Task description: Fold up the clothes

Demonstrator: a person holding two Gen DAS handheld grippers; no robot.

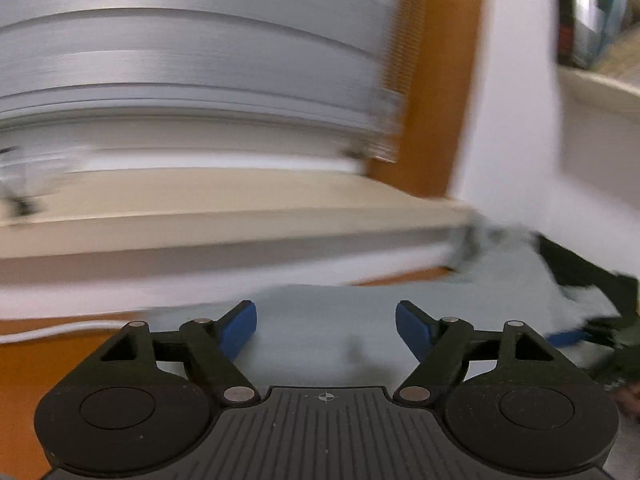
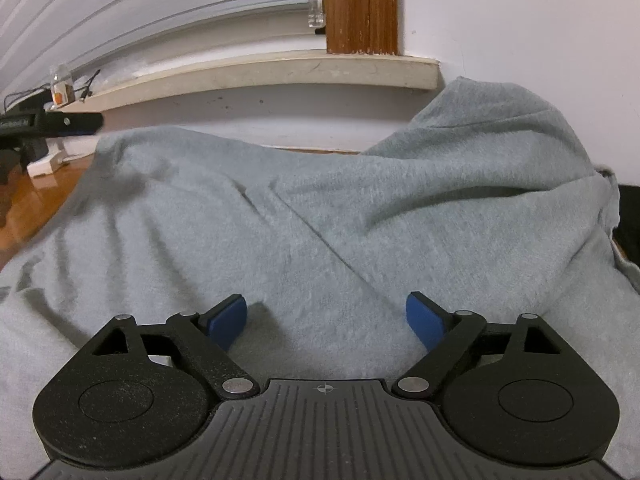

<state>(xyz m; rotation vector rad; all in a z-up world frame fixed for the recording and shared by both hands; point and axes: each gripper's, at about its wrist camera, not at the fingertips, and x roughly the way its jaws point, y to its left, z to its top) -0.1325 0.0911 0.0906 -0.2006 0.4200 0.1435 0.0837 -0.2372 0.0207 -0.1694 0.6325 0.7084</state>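
Fingers of both the left gripper (image 1: 326,326) and right gripper (image 2: 326,320) spread wide, empty, over a rumpled grey sweatshirt (image 2: 320,208), its overlapped layers at twelve o'clock seemingly mid-fold.

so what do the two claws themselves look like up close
Both are alike. The left claw and right claw each have a matte black plastic body with a ribbed centre plate bearing a small crosshair mark, two round black discs at the sides, black linkage bars joined by silver pins, and blue pads on the fingertips. No cables or sleeves show.
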